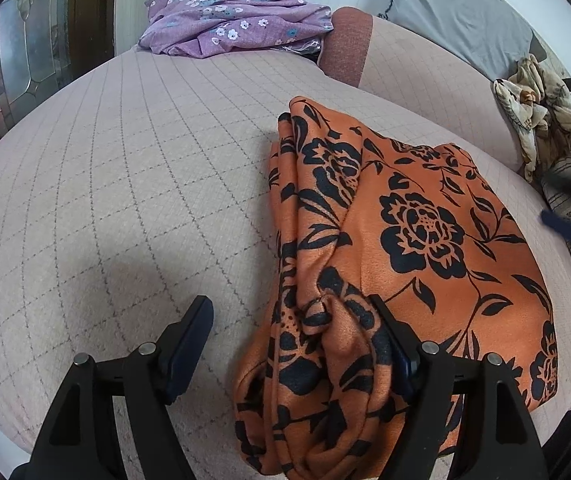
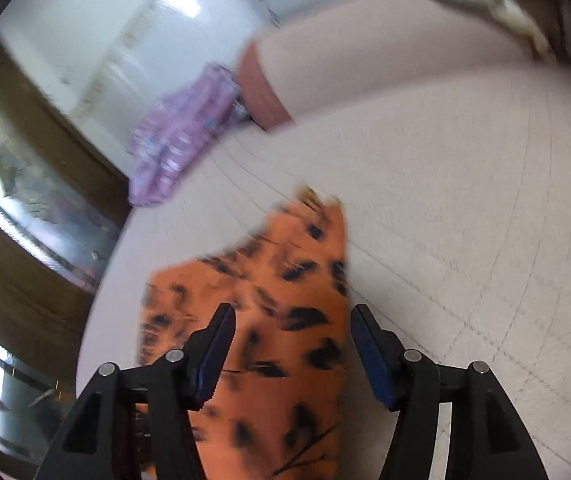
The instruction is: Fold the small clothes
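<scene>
An orange garment with black flowers (image 1: 401,240) lies partly folded on the pale quilted sofa seat (image 1: 125,184). My left gripper (image 1: 289,312) is open at its near bunched edge; the right finger (image 1: 389,336) touches the cloth, the left finger (image 1: 193,328) rests over bare seat. In the blurred right wrist view the same garment (image 2: 285,320) lies under my right gripper (image 2: 289,320), which is open above it with cloth showing between the fingers.
A purple flowered garment (image 1: 229,24) lies at the back of the seat, also in the right wrist view (image 2: 177,140). A beige crumpled cloth (image 1: 537,112) and a grey pillow (image 1: 461,12) sit at the right. A dark wooden door (image 1: 21,48) stands left.
</scene>
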A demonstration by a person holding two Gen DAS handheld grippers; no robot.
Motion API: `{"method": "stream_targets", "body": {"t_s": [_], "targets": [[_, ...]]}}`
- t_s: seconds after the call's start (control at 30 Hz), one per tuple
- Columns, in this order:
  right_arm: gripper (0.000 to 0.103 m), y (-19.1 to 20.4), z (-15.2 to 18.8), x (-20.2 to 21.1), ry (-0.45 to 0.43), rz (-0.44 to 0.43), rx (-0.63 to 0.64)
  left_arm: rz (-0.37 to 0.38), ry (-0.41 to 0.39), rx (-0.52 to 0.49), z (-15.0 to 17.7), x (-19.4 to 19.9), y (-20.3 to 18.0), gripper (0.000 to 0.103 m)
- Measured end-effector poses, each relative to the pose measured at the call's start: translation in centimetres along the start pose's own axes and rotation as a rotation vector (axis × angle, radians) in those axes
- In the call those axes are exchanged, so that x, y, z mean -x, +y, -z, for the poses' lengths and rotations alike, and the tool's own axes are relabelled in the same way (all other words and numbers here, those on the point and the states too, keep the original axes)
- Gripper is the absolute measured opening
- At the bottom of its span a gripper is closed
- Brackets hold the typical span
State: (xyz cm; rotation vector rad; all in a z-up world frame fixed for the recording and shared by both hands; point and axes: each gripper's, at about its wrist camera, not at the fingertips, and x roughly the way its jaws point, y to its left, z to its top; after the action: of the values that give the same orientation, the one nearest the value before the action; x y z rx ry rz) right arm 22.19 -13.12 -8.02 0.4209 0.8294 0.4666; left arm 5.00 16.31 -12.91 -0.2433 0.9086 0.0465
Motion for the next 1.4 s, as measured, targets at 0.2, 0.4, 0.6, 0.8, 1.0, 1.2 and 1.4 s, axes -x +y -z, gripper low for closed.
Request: {"method": "stream_targets", "body": {"t_s": [0.2, 0.4, 0.6, 0.8, 1.0, 1.2, 1.4], "targets": [[0.072, 4.5, 4.1, -3.9, 0.25, -0.196, 0.102, 0.026, 0.025, 0.029, -0.4, 0.4, 0.5, 0.078], [0.072, 2.9, 5.8, -5.2, 0.257, -0.183, 0.065, 0.045, 0.042, 0.108, -1.5, 3.1, 1.6, 0.076], [0.072, 3.0, 6.2, -4.9, 0.25, -0.195, 0.083, 0.058, 0.132, 0.102, -0.6, 1.3, 2.0, 0.051], [0.072, 2.5, 5.8, -5.0, 0.252, -0.208, 0.075, 0.159, 0.04, 0.108, -5.4, 3.2, 1.5, 0.068], [0.072, 2.3, 5.9, -4.7, 0.249, -0.216, 0.069, 0.154, 0.238, 0.11, -9.8, -5.3, 2.0, 0.025], [0.072, 2.1, 5.9, -4.6, 0.253, -0.235, 0.049, 0.121, 0.172, 0.149, -8.8, -3.7, 2.1, 0.041], [0.072, 2.3, 6.1, -4.0, 0.24, -0.228, 0.047, 0.001, 0.064, 0.015, -6.3, 1.7, -0.1, 0.066]]}}
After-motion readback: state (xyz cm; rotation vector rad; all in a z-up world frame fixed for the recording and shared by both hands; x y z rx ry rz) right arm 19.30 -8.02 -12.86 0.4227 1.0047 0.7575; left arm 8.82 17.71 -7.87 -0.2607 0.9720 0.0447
